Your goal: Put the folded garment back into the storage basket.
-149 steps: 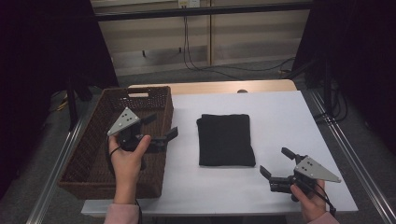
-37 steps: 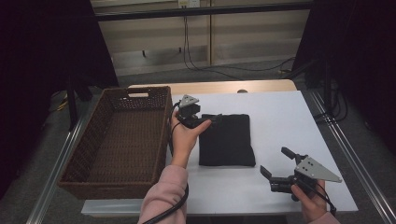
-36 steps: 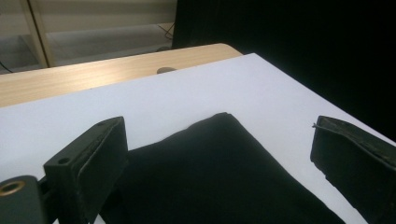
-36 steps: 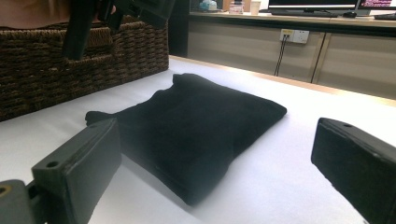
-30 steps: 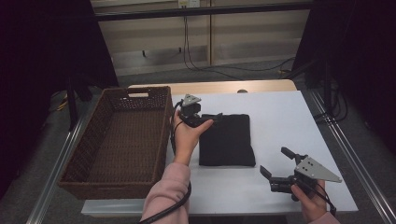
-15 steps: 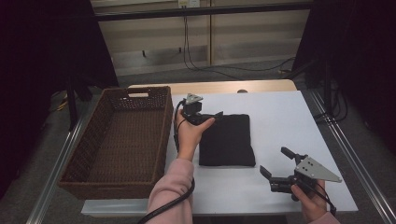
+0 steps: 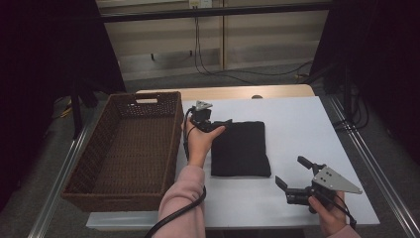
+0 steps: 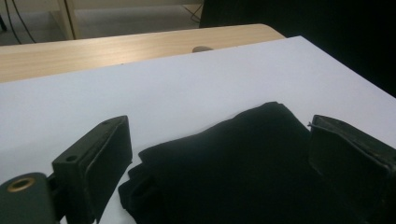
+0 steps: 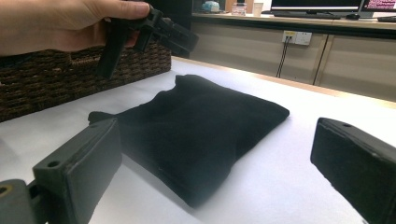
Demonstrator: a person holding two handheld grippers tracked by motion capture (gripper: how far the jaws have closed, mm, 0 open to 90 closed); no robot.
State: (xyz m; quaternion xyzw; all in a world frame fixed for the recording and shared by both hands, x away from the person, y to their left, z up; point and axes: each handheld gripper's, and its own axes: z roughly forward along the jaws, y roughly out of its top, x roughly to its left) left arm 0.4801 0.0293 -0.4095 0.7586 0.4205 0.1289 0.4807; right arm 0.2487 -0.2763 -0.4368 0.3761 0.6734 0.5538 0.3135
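Observation:
A folded black cloth lies flat in the middle of the white table. My left gripper, held in a hand with a pink sleeve, sits at the cloth's far left corner. In the left gripper view its jaws stand wide apart, and that corner of the cloth lies between them untouched, so the left gripper is open. My right gripper is open near the table's front right, a little short of the cloth. It faces the cloth, with the left gripper beyond.
A brown wicker basket stands along the table's left side, its wall close behind the left hand. A wooden strip borders the table's far edge. Cables hang at the back wall.
The left hand has come out of the basket and moved right to the cloth's far left corner, settling slightly over the last second. The right gripper has stayed put.

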